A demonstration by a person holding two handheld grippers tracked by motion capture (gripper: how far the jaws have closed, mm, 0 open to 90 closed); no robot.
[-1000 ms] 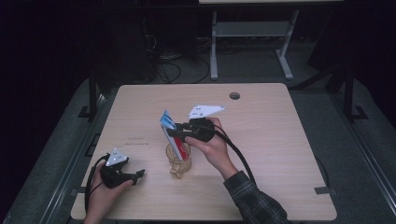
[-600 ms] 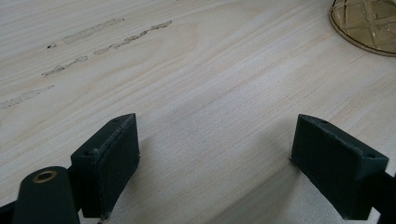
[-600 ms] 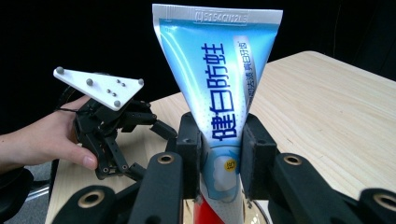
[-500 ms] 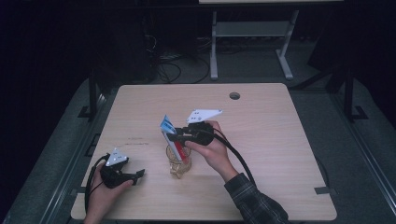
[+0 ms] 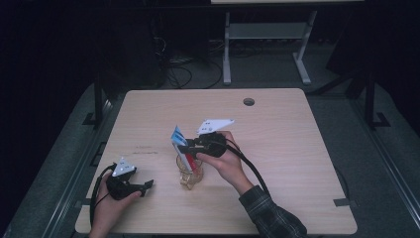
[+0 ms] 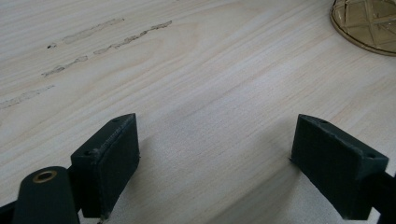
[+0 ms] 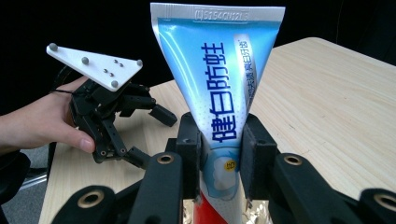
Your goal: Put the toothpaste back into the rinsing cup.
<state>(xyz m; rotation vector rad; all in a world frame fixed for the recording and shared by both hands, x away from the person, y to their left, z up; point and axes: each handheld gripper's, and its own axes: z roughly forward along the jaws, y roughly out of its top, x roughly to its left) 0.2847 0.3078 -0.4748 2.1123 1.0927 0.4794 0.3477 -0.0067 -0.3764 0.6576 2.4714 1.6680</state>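
Toothpaste tube going into the glass cup

The right tongs [image 7: 219,158] are clamped across the soft, light toothpaste tube [image 7: 219,84], which stands upright with its lower end in the amber glass cup [image 5: 189,173] mid-bench [image 5: 297,148]. The tube likely dents under pressure; the flat middle gives the best hold. The right hand reaches in level; the left tongs [image 6: 215,158] rest apart, low on the bench.
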